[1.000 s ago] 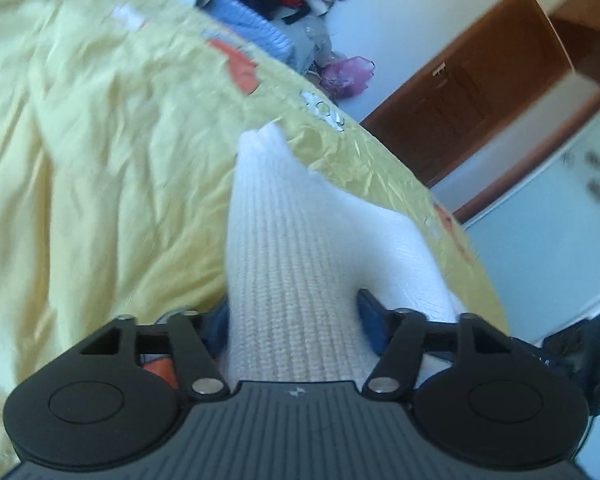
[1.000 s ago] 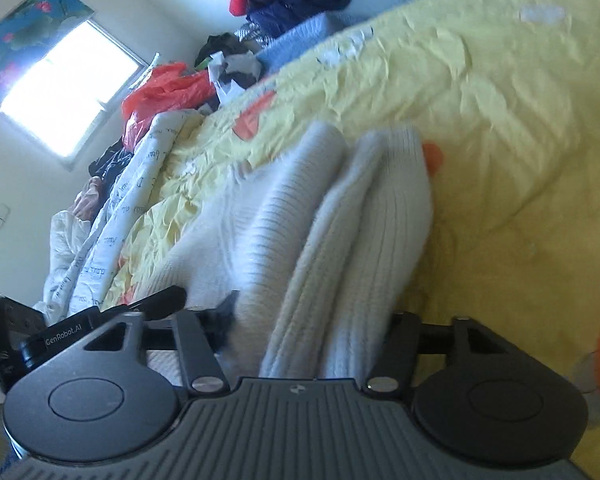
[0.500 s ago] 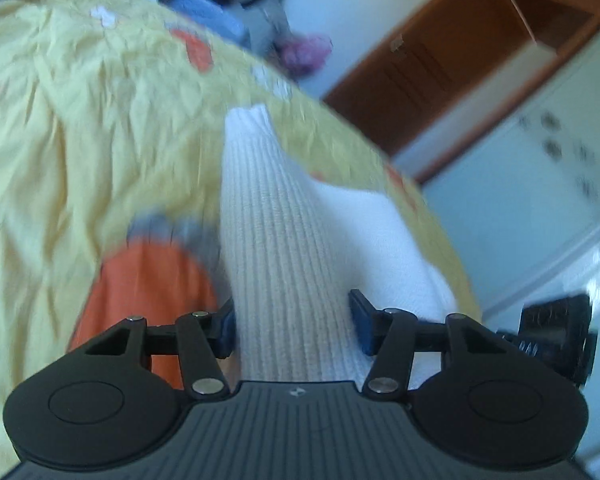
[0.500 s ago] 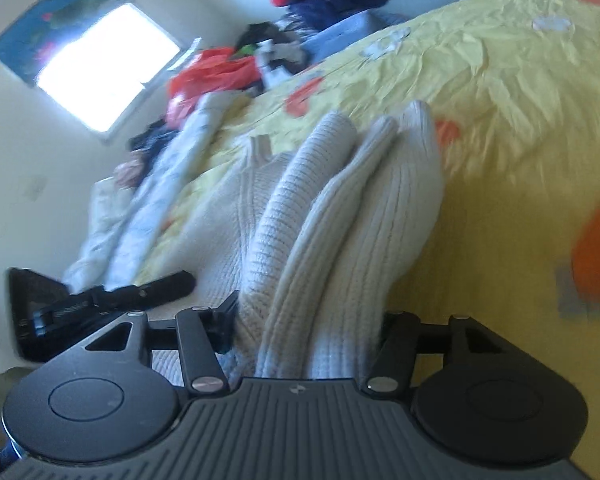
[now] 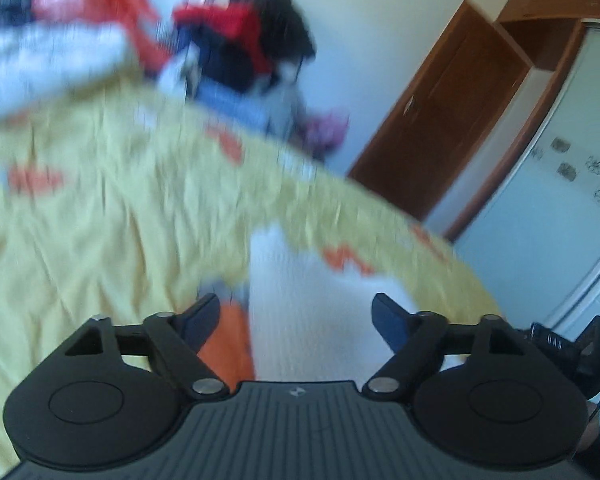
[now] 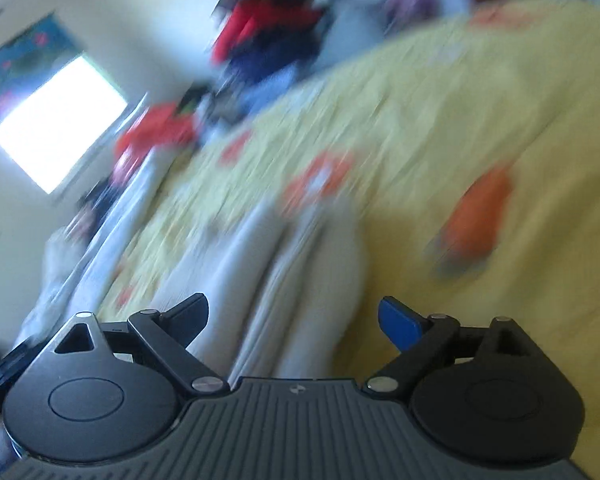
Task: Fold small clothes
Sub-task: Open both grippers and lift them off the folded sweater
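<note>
Both my grippers, left point(image 5: 296, 314) and right point(image 6: 294, 316), are opening off the white sweater point(image 6: 300, 280), dropping it onto the yellow bedspread point(image 5: 100, 220): this fold's down

A yellow bedspread point(image 5: 100, 232) with orange patches carries the folded white knit garment point(image 5: 308, 304).

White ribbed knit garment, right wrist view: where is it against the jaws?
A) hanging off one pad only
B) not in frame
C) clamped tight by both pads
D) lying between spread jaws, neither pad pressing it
D: the white ribbed knit garment lies on the yellow bedspread between the right gripper jaws, which are opening with clear gaps at both pads.
</note>
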`<state>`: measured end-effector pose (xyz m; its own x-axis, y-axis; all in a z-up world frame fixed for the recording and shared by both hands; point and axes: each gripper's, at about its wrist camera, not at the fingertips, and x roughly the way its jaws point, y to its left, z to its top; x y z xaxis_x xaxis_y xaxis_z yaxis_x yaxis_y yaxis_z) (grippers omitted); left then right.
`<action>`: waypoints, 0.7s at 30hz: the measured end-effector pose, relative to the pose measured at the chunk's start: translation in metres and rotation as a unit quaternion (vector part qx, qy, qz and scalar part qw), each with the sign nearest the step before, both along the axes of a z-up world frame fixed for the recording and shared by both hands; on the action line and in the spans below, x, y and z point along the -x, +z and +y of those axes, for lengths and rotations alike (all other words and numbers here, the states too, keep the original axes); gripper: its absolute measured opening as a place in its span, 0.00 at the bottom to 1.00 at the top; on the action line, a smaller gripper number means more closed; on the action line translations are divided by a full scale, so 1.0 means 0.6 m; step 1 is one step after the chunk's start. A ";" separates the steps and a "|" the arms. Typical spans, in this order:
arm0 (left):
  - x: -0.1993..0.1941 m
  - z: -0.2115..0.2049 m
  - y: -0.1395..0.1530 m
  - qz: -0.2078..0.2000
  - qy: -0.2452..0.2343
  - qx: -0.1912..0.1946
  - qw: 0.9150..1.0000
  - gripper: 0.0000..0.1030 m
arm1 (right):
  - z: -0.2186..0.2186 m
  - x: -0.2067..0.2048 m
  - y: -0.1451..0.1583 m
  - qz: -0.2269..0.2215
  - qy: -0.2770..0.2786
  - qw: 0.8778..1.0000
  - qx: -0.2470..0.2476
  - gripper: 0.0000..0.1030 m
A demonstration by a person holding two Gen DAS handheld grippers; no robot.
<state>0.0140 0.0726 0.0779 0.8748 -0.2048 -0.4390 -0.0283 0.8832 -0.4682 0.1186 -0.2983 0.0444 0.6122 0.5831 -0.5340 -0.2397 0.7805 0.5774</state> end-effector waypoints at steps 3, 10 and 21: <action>-0.027 -0.046 0.010 -0.023 -0.013 -0.046 0.999 0.82 | 0.007 -0.011 0.028 -0.020 -0.015 0.999 -0.037 0.89; -0.125 -0.148 -0.059 0.072 -0.036 -0.141 0.987 0.81 | 0.156 -0.092 -0.006 0.053 0.083 0.995 -0.011 0.93; -0.115 -0.130 -0.067 0.073 -0.026 -0.139 0.987 0.84 | 0.175 -0.096 -0.018 0.045 0.065 0.996 0.042 0.89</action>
<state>0.0830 -0.0056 0.0377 0.7894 -0.1015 -0.6054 -0.0284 0.9791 -0.2012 0.1761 -0.1934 0.0337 0.4818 0.6057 -0.6332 -0.2922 0.7923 0.5355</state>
